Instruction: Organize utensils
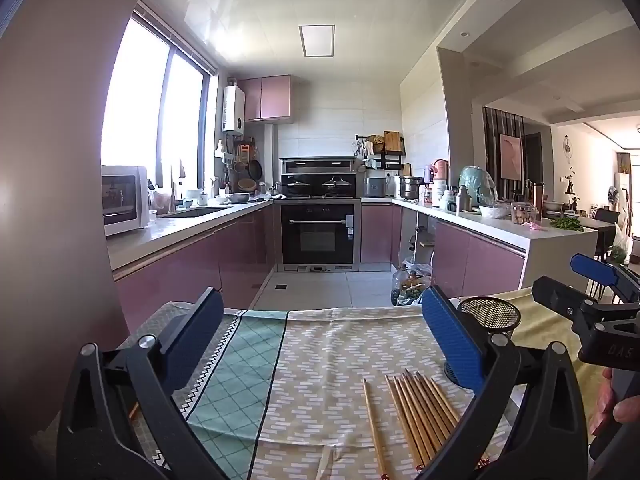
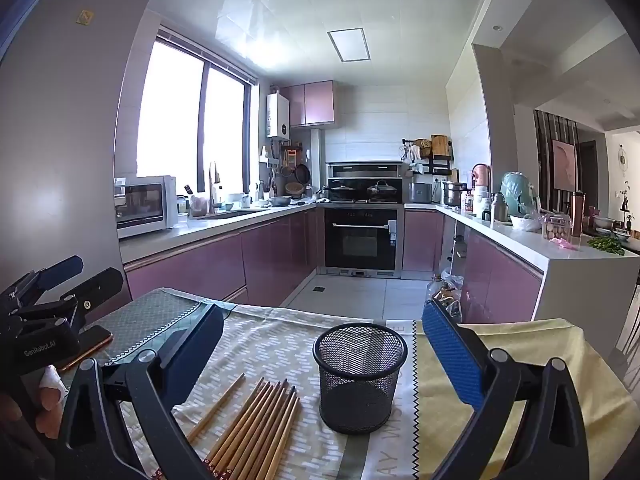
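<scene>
Several wooden chopsticks (image 1: pixel 416 416) lie side by side on the patterned tablecloth; they also show in the right wrist view (image 2: pixel 256 428), one a little apart to the left. A black mesh cup (image 2: pixel 359 376) stands upright and empty to their right; in the left wrist view the mesh cup (image 1: pixel 490 316) is partly hidden behind my fingers. My left gripper (image 1: pixel 322 340) is open and empty above the cloth, left of the chopsticks. My right gripper (image 2: pixel 322 354) is open and empty, with the cup between its fingers' lines of sight.
The table has a beige and green cloth (image 1: pixel 320 360) and a yellow cloth (image 2: pixel 500 360) at the right. A phone (image 2: pixel 86 346) lies at the table's left. Beyond the far table edge are kitchen floor, pink cabinets (image 2: pixel 200 264) and an oven (image 2: pixel 362 240).
</scene>
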### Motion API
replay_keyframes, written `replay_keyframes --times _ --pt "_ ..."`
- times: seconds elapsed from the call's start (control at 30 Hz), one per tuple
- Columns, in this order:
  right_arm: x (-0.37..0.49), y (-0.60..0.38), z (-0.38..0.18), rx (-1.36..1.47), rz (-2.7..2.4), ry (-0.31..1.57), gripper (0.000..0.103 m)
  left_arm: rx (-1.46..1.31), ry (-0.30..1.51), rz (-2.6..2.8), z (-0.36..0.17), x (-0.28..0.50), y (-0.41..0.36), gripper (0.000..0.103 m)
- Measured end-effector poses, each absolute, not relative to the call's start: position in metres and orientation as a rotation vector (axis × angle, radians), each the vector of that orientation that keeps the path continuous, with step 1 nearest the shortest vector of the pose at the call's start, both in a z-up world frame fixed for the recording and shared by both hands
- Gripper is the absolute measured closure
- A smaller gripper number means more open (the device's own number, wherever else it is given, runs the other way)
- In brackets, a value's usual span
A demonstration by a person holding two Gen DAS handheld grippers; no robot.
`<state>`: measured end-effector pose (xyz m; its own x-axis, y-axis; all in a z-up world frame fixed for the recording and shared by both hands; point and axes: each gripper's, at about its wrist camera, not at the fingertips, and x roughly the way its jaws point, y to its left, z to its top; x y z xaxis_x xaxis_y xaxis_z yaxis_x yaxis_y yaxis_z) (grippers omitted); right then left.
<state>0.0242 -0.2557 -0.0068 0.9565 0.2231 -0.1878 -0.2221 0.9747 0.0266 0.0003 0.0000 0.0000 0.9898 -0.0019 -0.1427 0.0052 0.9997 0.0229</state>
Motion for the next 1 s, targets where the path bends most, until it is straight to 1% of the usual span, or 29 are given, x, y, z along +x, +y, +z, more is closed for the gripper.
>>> replay_keyframes --times 1.0 --pt "0.0254 -0.2571 -0.0080 0.008 0.226 0.183 0.007 0.020 0.151 -0.012 -0.0028 0.0012 -0.0057 0.005"
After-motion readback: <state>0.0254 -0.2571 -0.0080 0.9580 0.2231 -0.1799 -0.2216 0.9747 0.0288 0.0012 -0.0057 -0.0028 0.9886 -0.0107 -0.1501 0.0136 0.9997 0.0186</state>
